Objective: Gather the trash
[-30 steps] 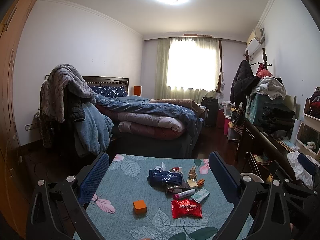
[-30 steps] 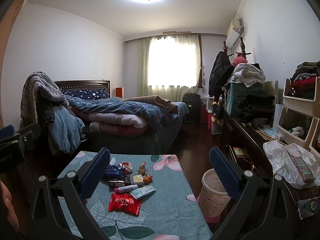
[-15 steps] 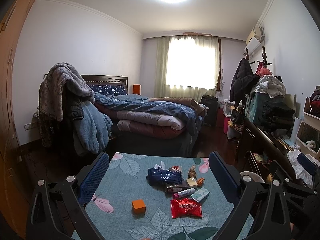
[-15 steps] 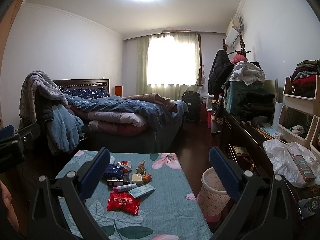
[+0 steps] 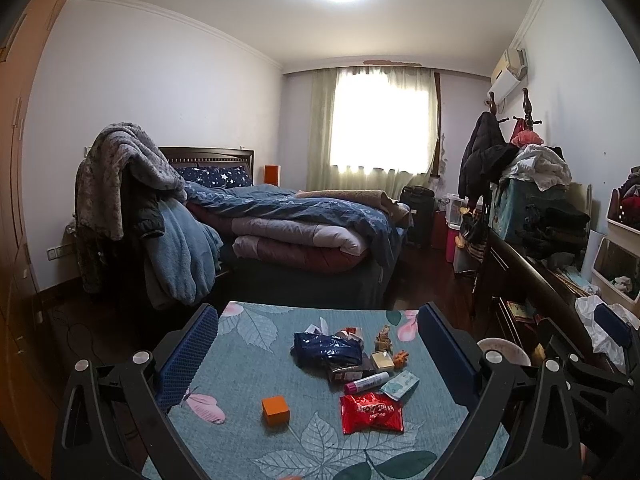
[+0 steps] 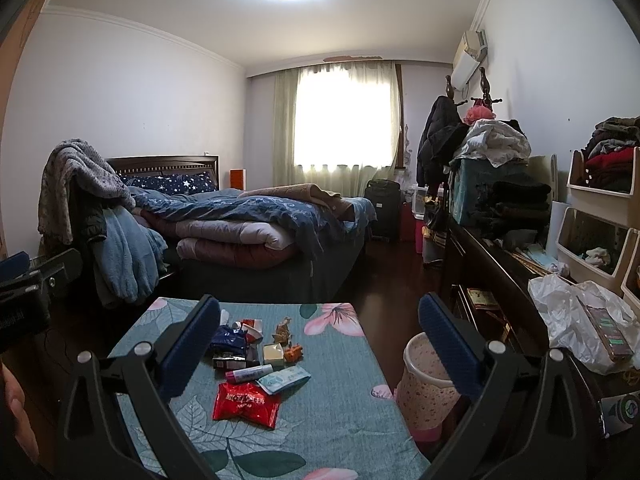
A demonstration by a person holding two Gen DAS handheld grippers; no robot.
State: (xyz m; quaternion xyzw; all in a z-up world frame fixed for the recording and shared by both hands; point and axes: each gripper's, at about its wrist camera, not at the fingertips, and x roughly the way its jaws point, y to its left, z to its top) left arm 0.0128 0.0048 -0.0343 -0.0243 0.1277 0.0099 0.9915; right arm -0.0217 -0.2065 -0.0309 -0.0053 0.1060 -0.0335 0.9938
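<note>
A small table with a teal floral cloth (image 5: 248, 364) (image 6: 344, 396) holds a heap of litter: a red snack packet (image 5: 371, 413) (image 6: 246, 399), a dark blue wrapper (image 5: 326, 348) (image 6: 227, 338), a pink-capped tube (image 5: 366, 382) (image 6: 249, 372), a pale tissue pack (image 5: 400, 384) (image 6: 283, 380), a small box (image 6: 273, 354) and an orange cube (image 5: 275, 410). My left gripper (image 5: 318, 350) is open and empty, held above the table. My right gripper (image 6: 320, 340) is open and empty, above the table's right side. A pink waste bin (image 6: 426, 388) stands on the floor right of the table.
A bed (image 5: 304, 236) piled with quilts lies behind the table. A dark dresser (image 6: 492, 280) loaded with clothes and a white plastic bag (image 6: 568, 324) runs along the right wall. Dark wood floor (image 6: 400, 276) lies between bed and dresser.
Both views have drifted slightly; the table items sit a touch lower and left in the right wrist view. Both grippers stay open and nothing on the table has moved.
</note>
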